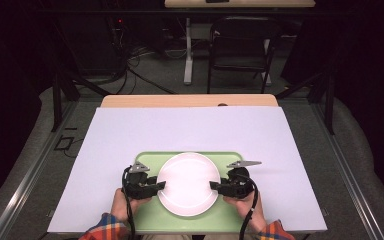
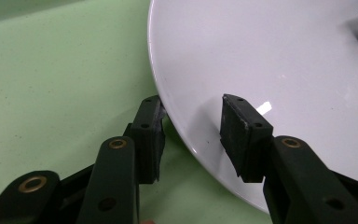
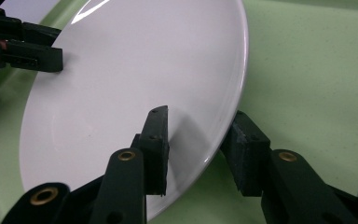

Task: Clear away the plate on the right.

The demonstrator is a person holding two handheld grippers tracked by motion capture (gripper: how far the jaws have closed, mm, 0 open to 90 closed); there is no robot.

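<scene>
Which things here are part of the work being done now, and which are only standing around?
In the work:
- white plate, a gripper straddling its rim on each side
- green tray beneath it
- left gripper
- right gripper

Only standing around:
- white sheet covering the table
- black chair behind the table
- cables on the floor

The white plate is looking glossy and smooth, probably glazed ceramic; the green tray is showing a matt, faintly speckled plastic; the sheet is appearing papery.
</scene>
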